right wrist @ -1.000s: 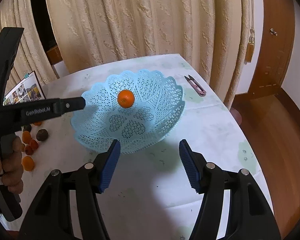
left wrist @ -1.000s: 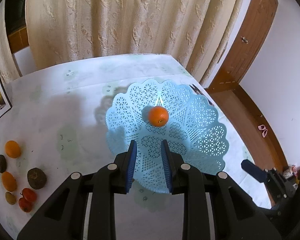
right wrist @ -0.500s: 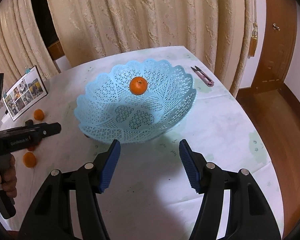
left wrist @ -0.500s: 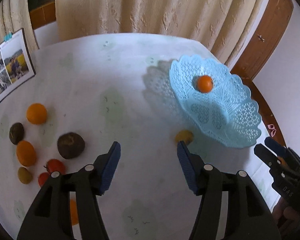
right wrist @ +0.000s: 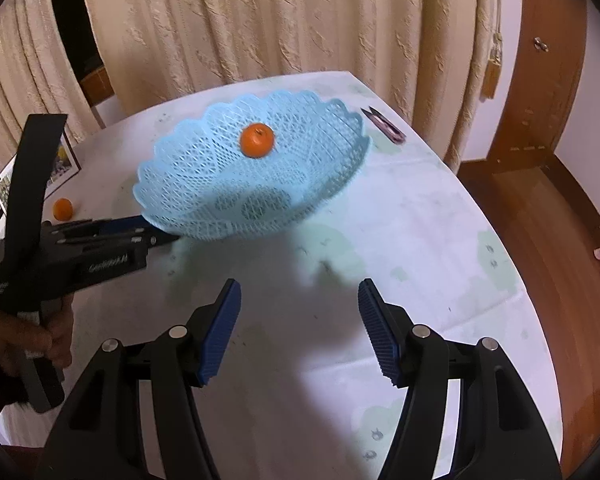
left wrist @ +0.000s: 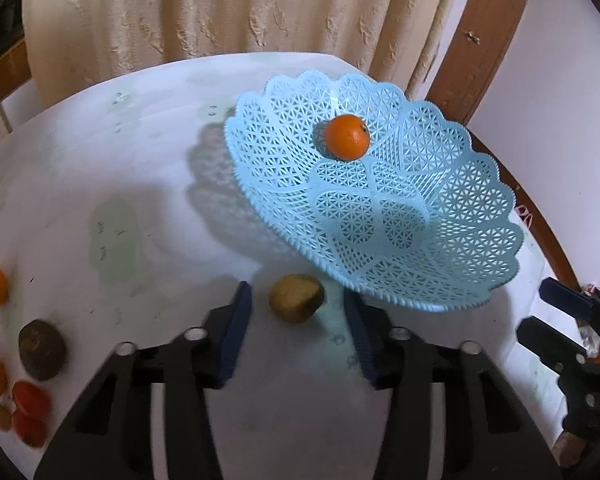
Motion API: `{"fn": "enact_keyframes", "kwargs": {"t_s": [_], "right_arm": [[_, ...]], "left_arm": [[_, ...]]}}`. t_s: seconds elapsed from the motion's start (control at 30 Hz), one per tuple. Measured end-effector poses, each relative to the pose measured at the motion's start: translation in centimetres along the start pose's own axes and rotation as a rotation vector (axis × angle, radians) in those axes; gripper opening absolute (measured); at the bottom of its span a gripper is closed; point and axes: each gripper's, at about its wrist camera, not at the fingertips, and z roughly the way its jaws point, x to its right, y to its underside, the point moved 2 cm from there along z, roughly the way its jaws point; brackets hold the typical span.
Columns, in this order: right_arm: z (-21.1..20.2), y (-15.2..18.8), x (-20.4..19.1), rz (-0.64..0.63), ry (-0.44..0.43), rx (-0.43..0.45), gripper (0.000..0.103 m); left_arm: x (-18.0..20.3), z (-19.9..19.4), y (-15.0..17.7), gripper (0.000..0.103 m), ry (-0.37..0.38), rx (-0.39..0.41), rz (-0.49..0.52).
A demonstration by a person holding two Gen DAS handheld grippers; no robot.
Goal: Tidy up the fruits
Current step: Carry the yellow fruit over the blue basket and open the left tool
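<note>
Desk (left wrist: 148, 184): white cloth with faint green prints; cream curtains and a brown door frame behind. Blue lattice basket (left wrist: 452, 216) holds one orange (left wrist: 347, 137). Yellow-green fruit (left wrist: 297, 298) lies on the cloth between the left hand-held gripper (left wrist: 298, 330) pads, untouched; jaws have just been closing. Right hand-held gripper (right wrist: 298, 330) half open, empty.

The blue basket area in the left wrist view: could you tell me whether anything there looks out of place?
Yes: a yellow-green fruit lies on the white table just outside the blue basket, by its near rim, while only one orange sits inside. The left gripper, jaws just closing, frames it without touching.
</note>
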Motion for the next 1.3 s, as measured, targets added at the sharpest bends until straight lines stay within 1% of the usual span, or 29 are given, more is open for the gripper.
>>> {"fn": "enact_keyframes", "kwargs": {"t_s": [0.07, 0.13, 0.23, 0.43, 0.6, 0.63, 0.77, 0.8, 0.83, 0.87, 0.9, 0.93, 1.03, 1.1, 1.3], "right_arm": [[0.0, 0.2, 0.1, 0.004, 0.003, -0.005, 0.063], [0.1, 0.3, 0.2, 0.008, 0.003, -0.006, 0.063], [0.1, 0.2, 0.1, 0.011, -0.005, 0.001, 0.063], [0.0, -0.5, -0.3, 0.012, -0.033, 0.025, 0.063], [-0.1, -0.7, -0.2, 0.016, -0.038, 0.031, 0.063], [-0.1, -0.7, -0.2, 0.017, -0.038, 0.031, 0.063], [-0.2, -0.6, 0.0, 0.02, -0.033, 0.03, 0.063], [-0.3, -0.5, 0.0, 0.021, -0.033, 0.03, 0.063], [-0.3, -0.5, 0.0, 0.02, -0.033, 0.03, 0.063], [-0.3, -0.4, -0.1, 0.021, -0.034, 0.03, 0.063], [-0.3, -0.3, -0.1, 0.022, -0.036, 0.03, 0.067], [-0.2, -0.3, -0.3, 0.023, -0.041, 0.03, 0.069], [0.0, -0.3, -1.3, 0.01, -0.06, 0.027, 0.069], [0.2, -0.4, -2.4, -0.007, -0.08, 0.026, 0.069], [0.6, -1.0, -7.4, -0.099, -0.164, 0.024, 0.069]], "left_arm": [[-0.2, 0.3, 0.0, 0.028, -0.005, -0.001, -0.006], [-0.5, 0.1, 0.0, 0.028, -0.005, -0.006, -0.02], [-1.1, -1.2, 0.5, 0.028, -0.016, 0.001, -0.033], [-1.9, -5.2, 0.5, 0.028, -0.027, 0.025, -0.071], [0.0, -7.0, -1.8, 0.028, 0.017, 0.089, -0.066], [0.8, -6.9, -2.6, 0.028, 0.037, 0.098, -0.063], [3.0, -5.8, -4.0, 0.029, 0.065, 0.102, -0.043], [3.4, -5.5, -4.2, 0.033, 0.071, 0.097, -0.041], [3.7, -5.2, -4.3, 0.04, 0.08, 0.086, -0.042], [3.8, -5.3, -4.3, 0.064, 0.078, 0.089, -0.051], [3.7, -5.6, -4.2, 0.077, 0.067, 0.1, -0.059], [3.4, -6.0, -4.1, 0.078, 0.053, 0.118, -0.068], [1.8, -6.5, -3.6, 0.078, 0.018, 0.109, -0.091], [0.0, -7.2, -3.1, 0.078, -0.018, 0.112, -0.119], [-5.4, -9.7, -1.5, 0.078, -0.108, 0.13, -0.197]]}}
